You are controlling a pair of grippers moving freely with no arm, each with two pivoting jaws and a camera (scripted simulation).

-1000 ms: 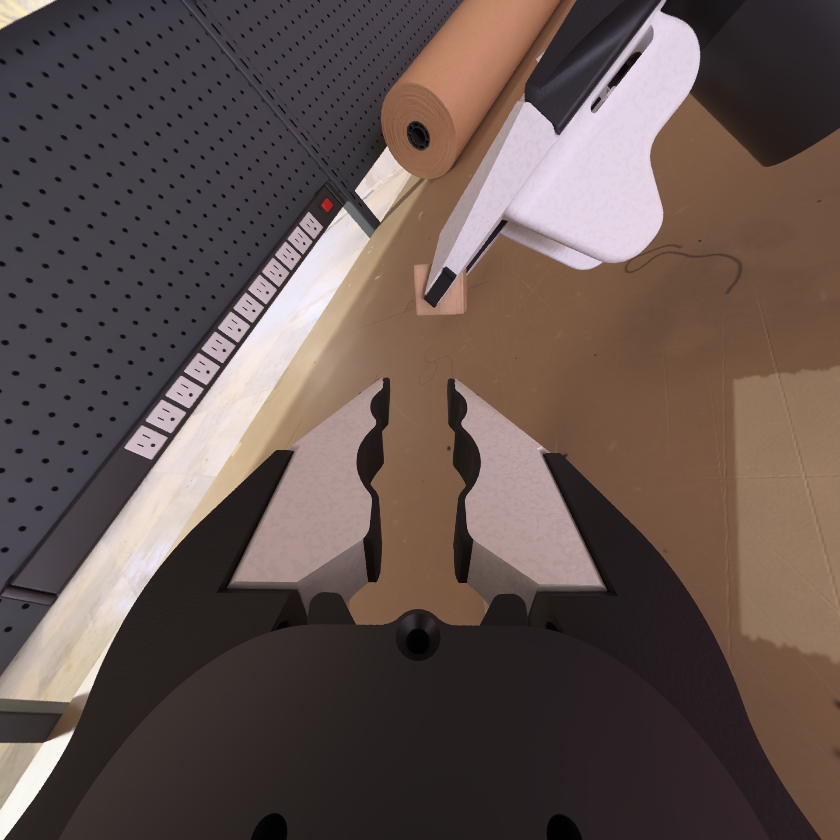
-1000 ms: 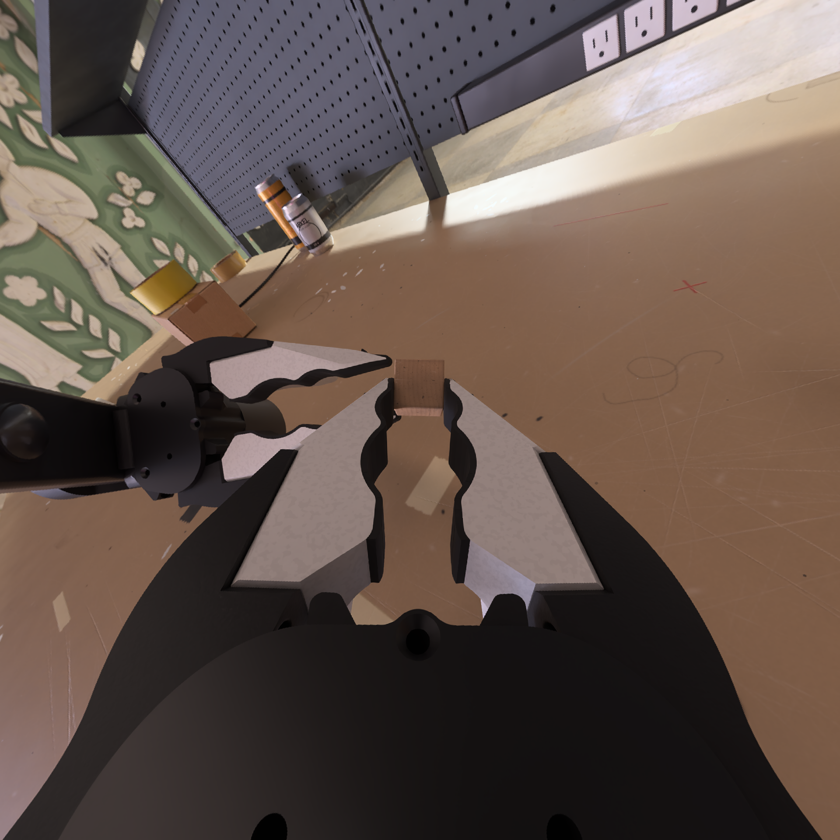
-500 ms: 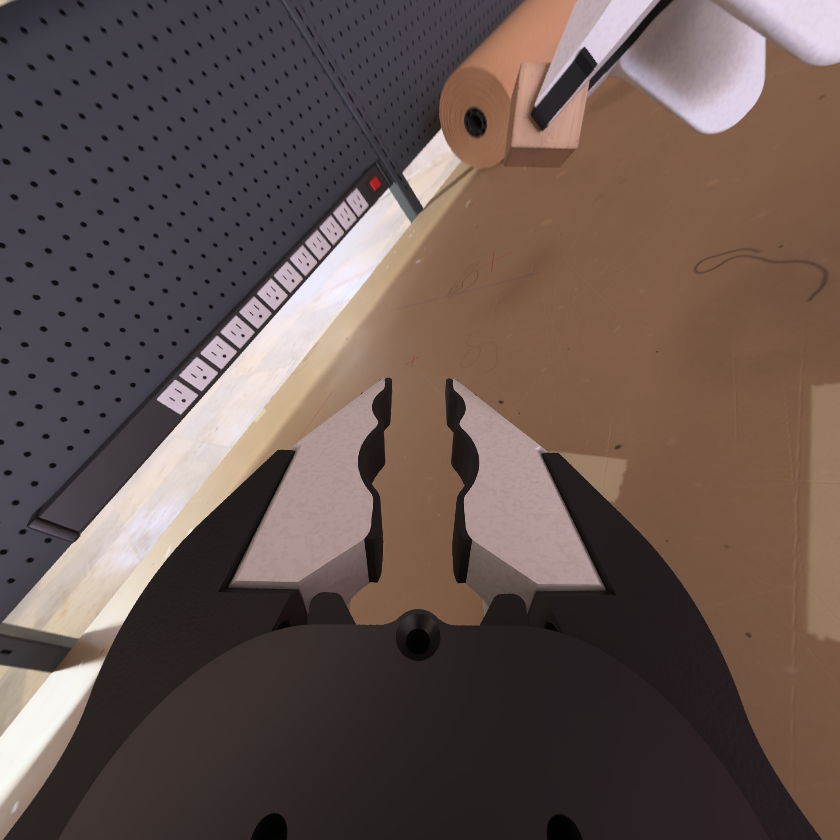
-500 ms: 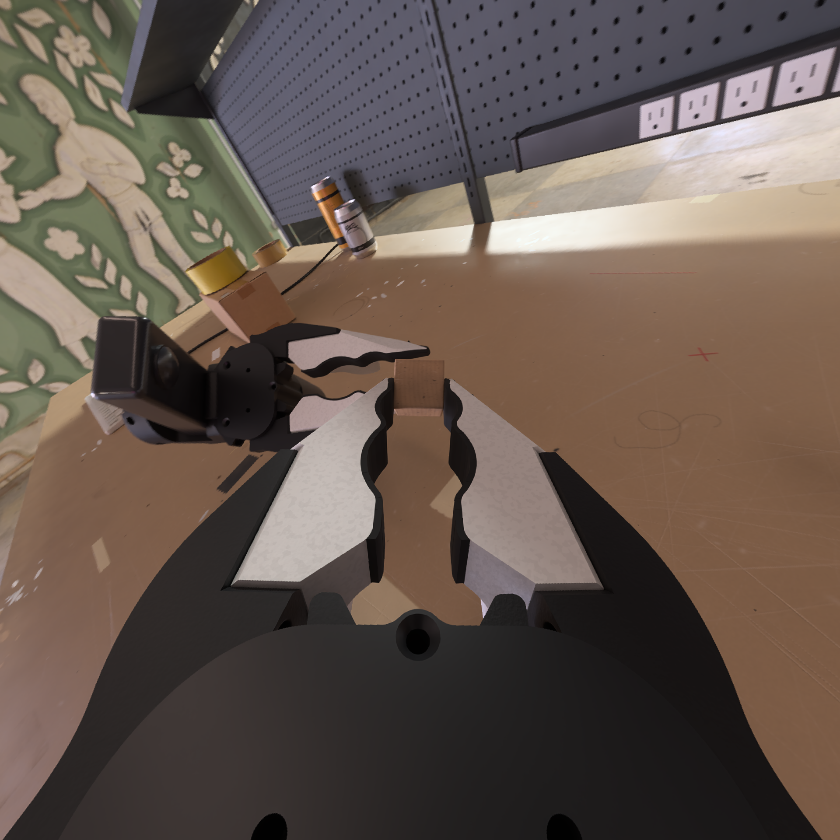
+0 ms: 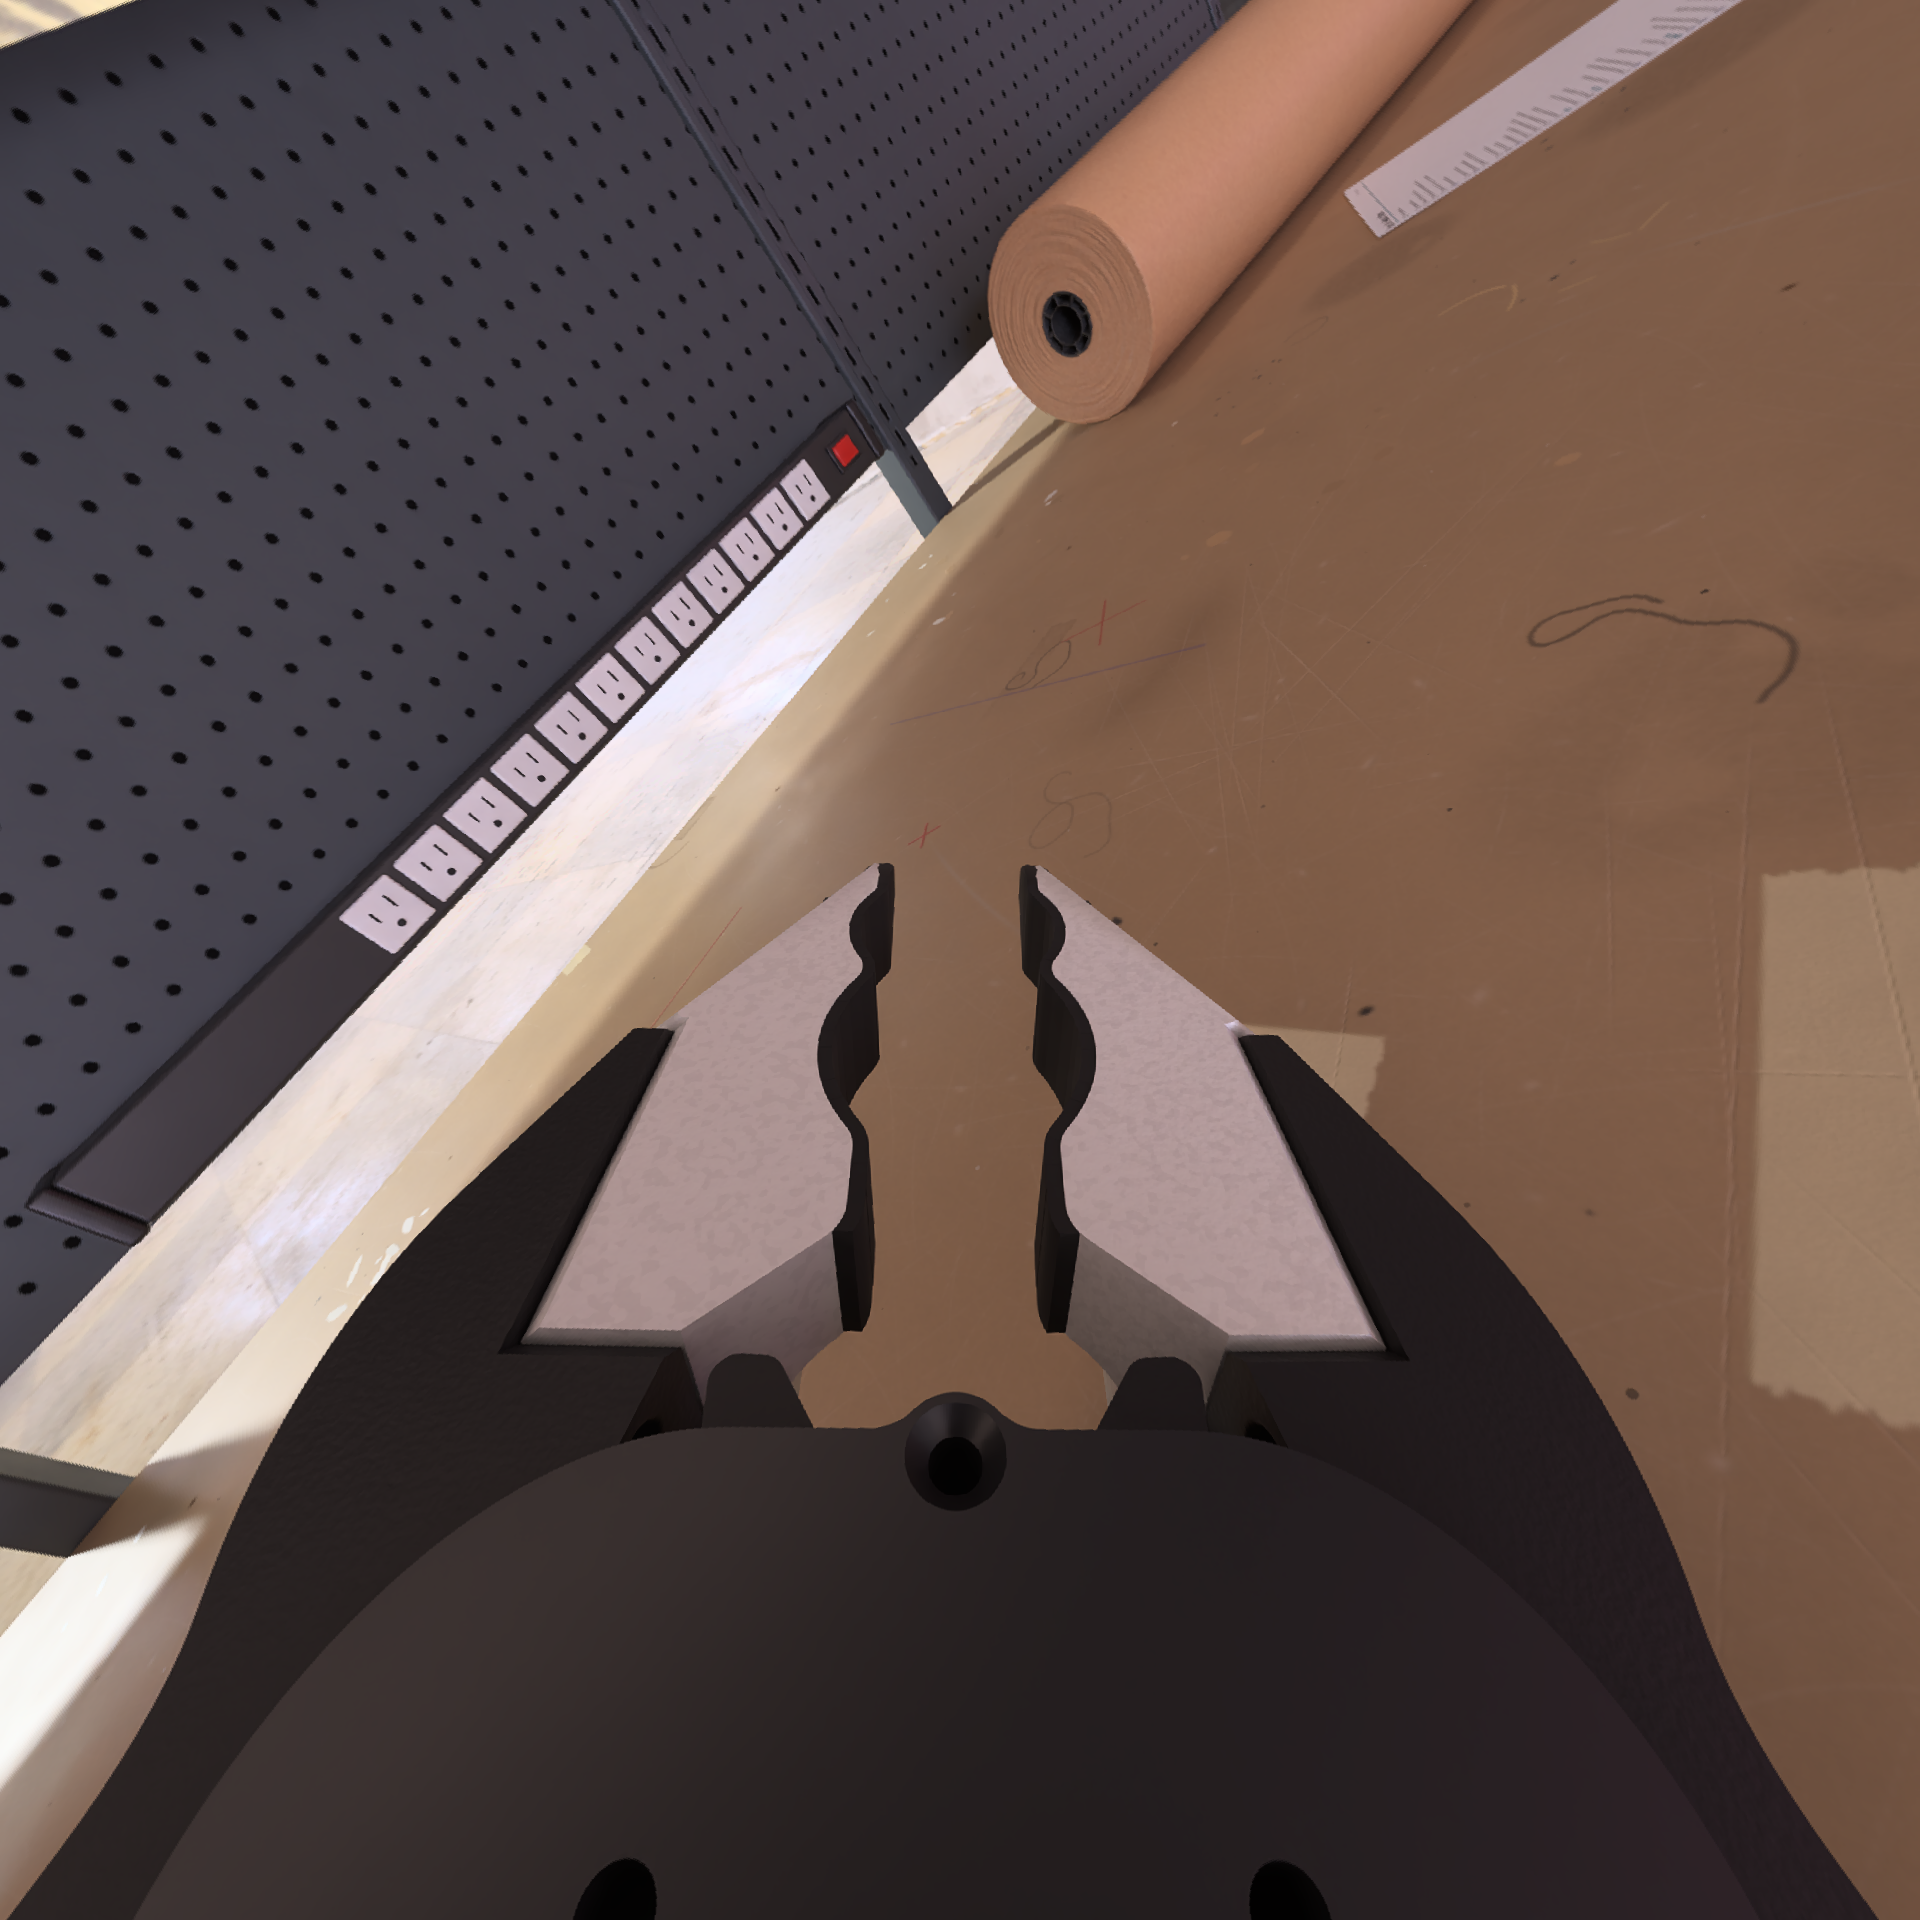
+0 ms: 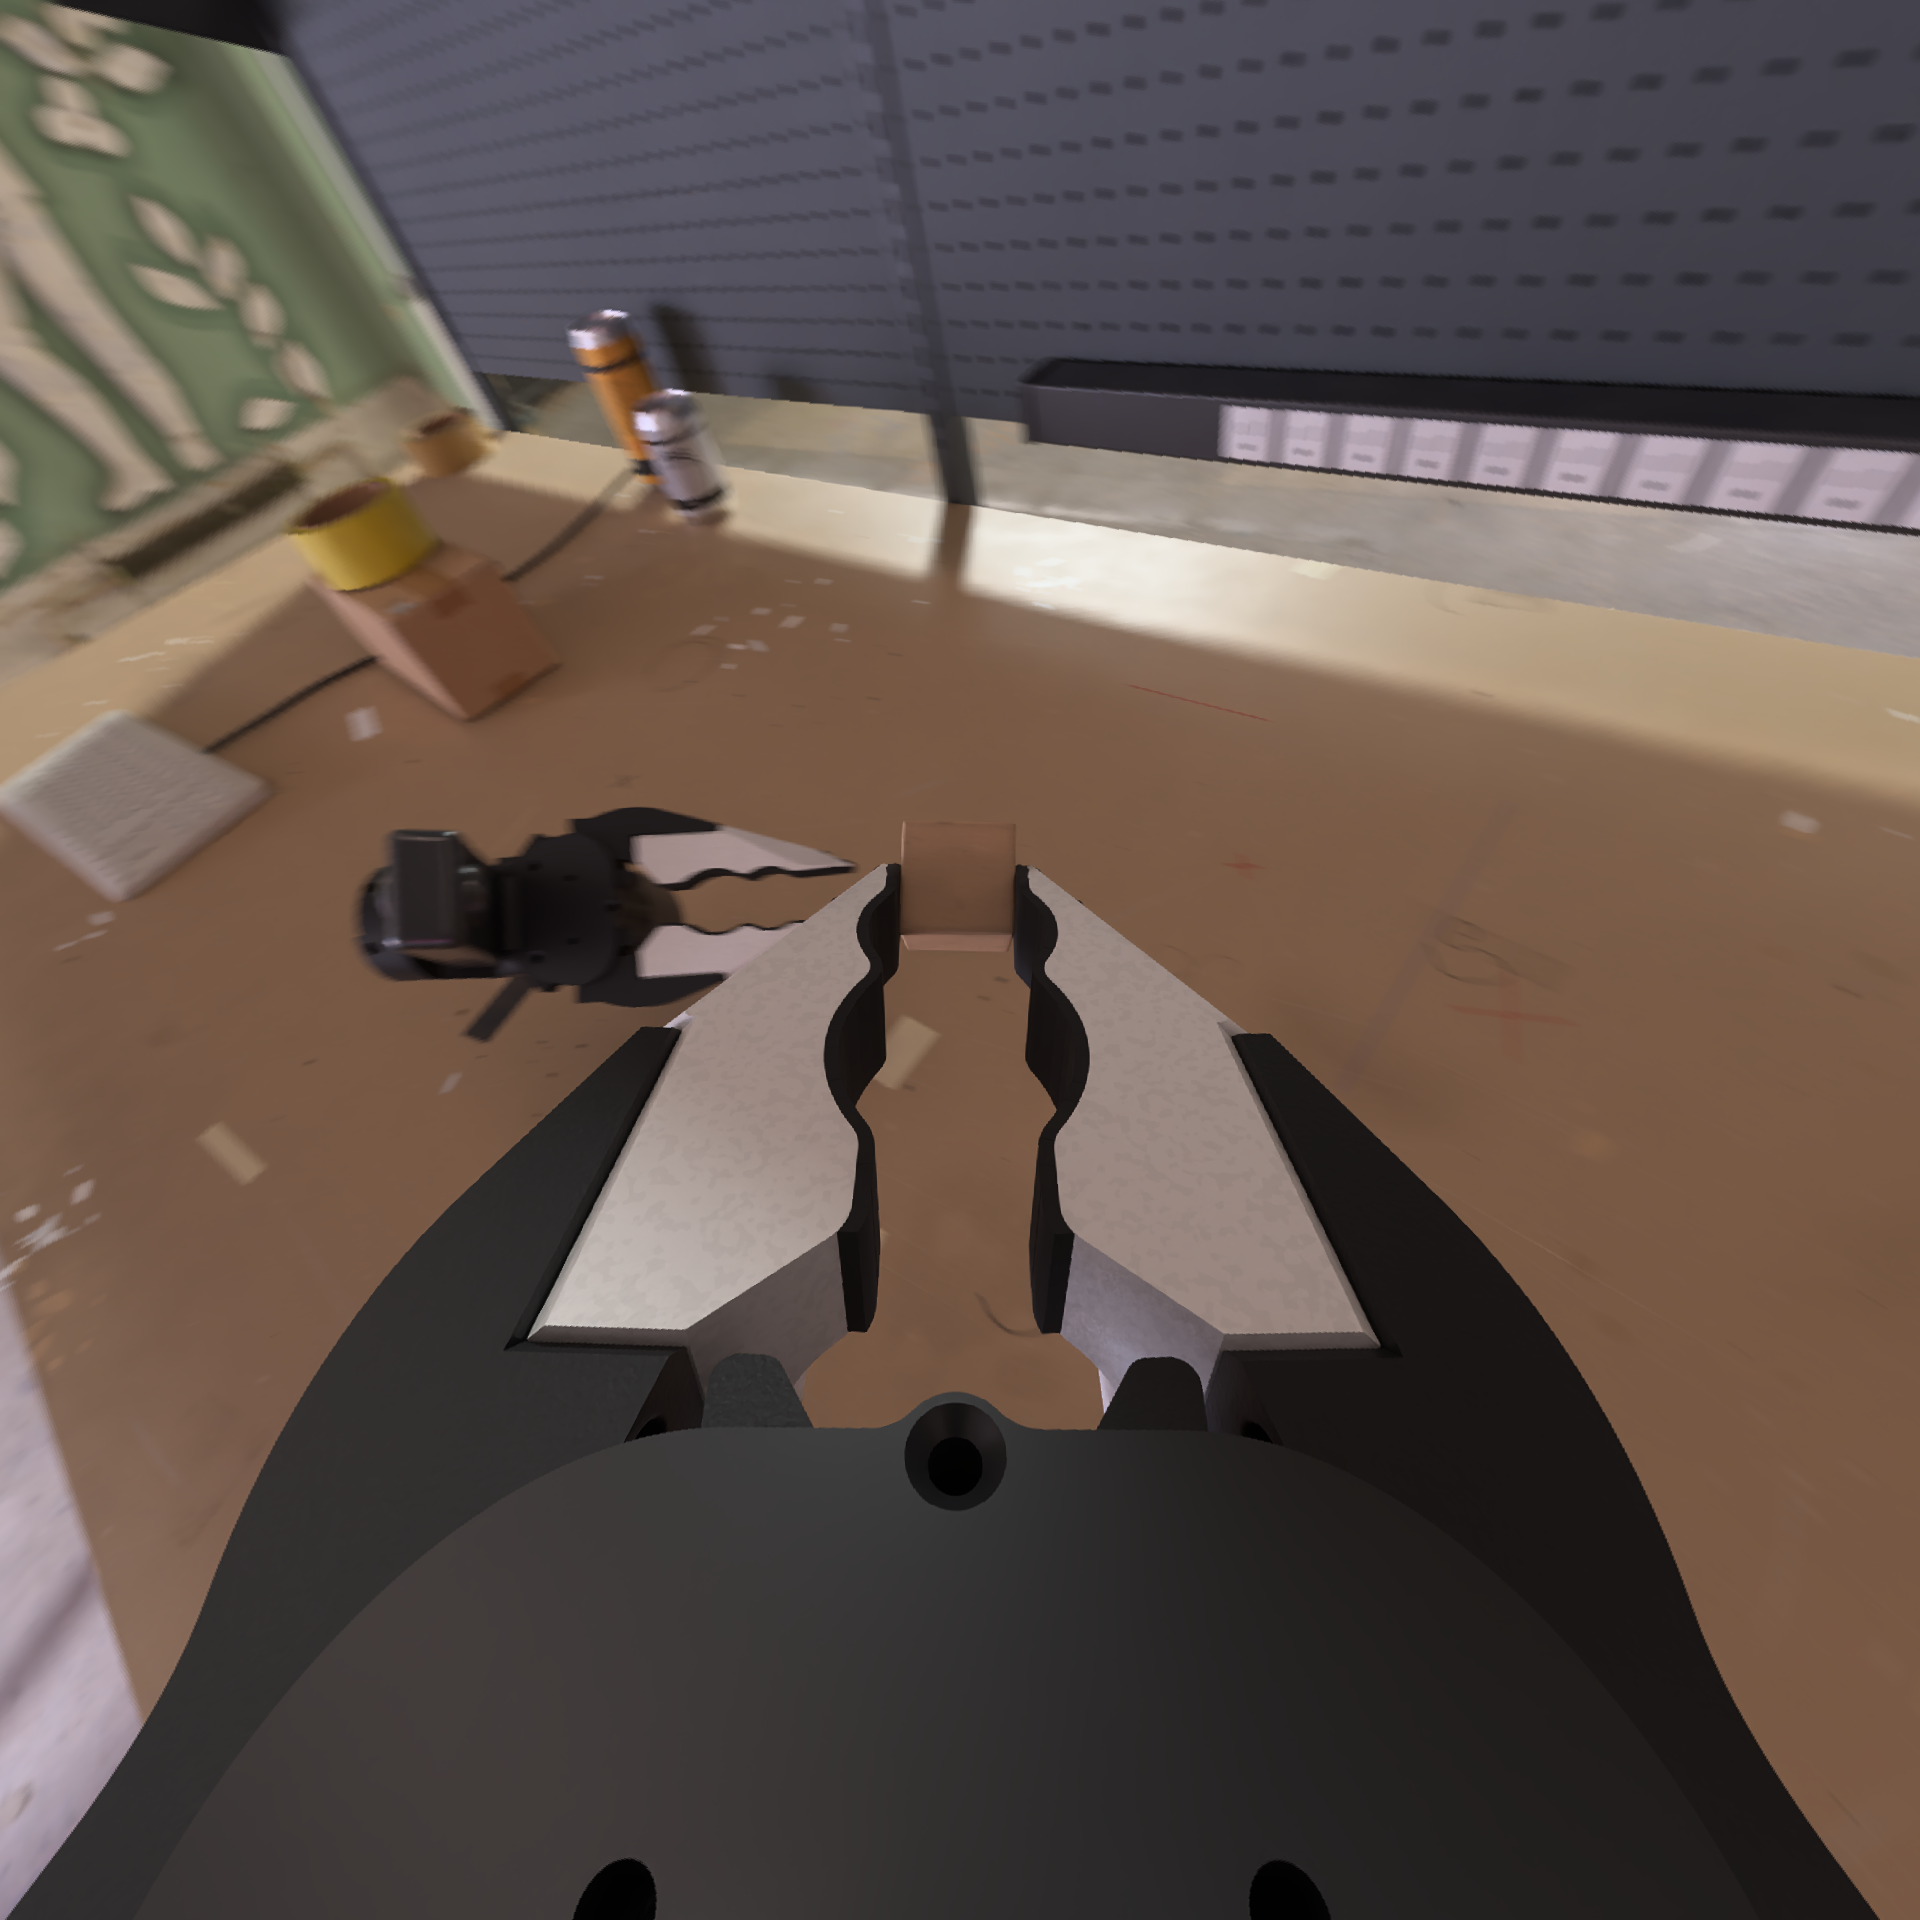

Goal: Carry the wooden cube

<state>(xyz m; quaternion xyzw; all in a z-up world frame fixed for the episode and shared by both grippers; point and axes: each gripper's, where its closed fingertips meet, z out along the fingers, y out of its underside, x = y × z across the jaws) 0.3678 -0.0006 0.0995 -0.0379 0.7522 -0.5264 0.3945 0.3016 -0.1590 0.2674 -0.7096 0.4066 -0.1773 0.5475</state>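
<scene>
The wooden cube (image 6: 956, 883) is a small light-brown block pinched between the tips of my right gripper (image 6: 956, 899), which is shut on it and holds it well above the brown tabletop (image 6: 1351, 831). My left gripper (image 5: 956, 883) is open and empty, low over the table near the back edge. It also shows in the right wrist view (image 6: 821, 894), lower down and to the left of the cube, apart from it. The cube and the right gripper are out of the left wrist view.
A brown paper roll (image 5: 1070, 312) and a white ruler (image 5: 1538, 114) lie at the back. A power strip (image 5: 623, 675) runs under the dark pegboard (image 5: 364, 364). Two cans (image 6: 681, 457), a yellow tape roll (image 6: 364, 535), a cardboard box (image 6: 447, 634) and a white pad (image 6: 135, 816) stand far left.
My right gripper has lifted the cube off the table and kept rising, leaving the left wrist view. The left gripper stays open and now sits farther below and away from the right gripper.
</scene>
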